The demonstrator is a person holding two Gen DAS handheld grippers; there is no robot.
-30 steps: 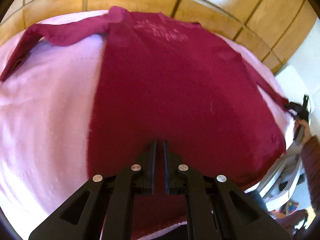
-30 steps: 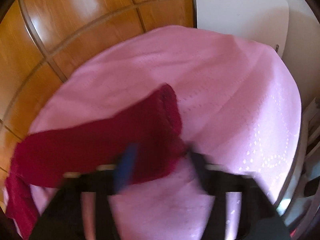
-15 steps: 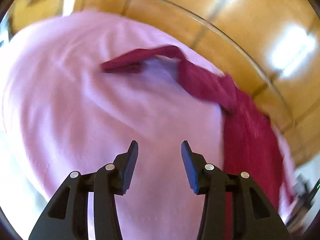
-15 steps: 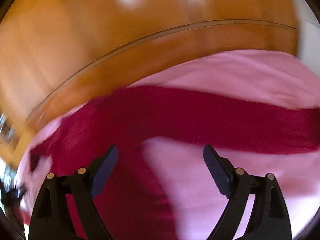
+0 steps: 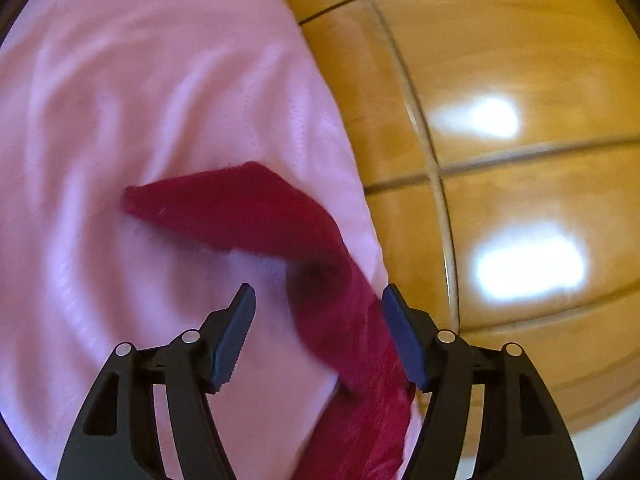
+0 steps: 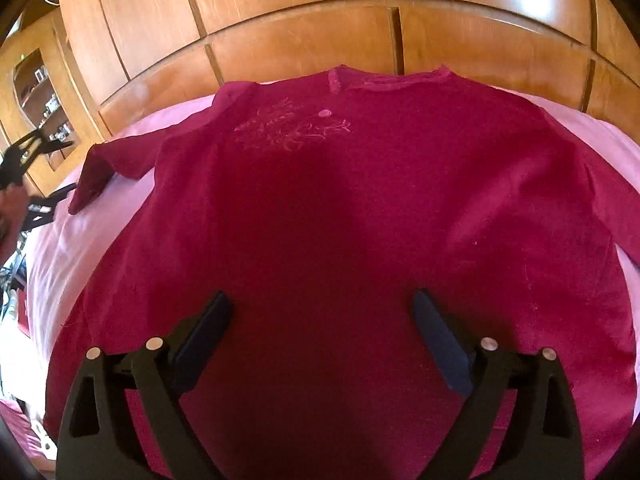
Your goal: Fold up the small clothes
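The crimson sweater [image 6: 360, 220] lies face up and spread flat on the pink bedspread [image 6: 100, 232], its collar toward the wooden panelling [image 6: 300, 12] behind the bed. At the sweater's left side, the left sleeve [image 5: 248, 208] bends out across the bedspread, cuff pointing away from the body. The left gripper [image 5: 318, 332] hovers over that sleeve, jaws spread wide with the cloth passing under the gap; whether they touch it is hard to tell through the blur. Over the sweater's lower body, the right gripper [image 6: 322, 336] hangs with jaws likewise apart, holding nothing. The knit looks soft, light and limp, likely to sag and drag; pinching near the cuff seems the soundest hold for folding the sleeve inward.
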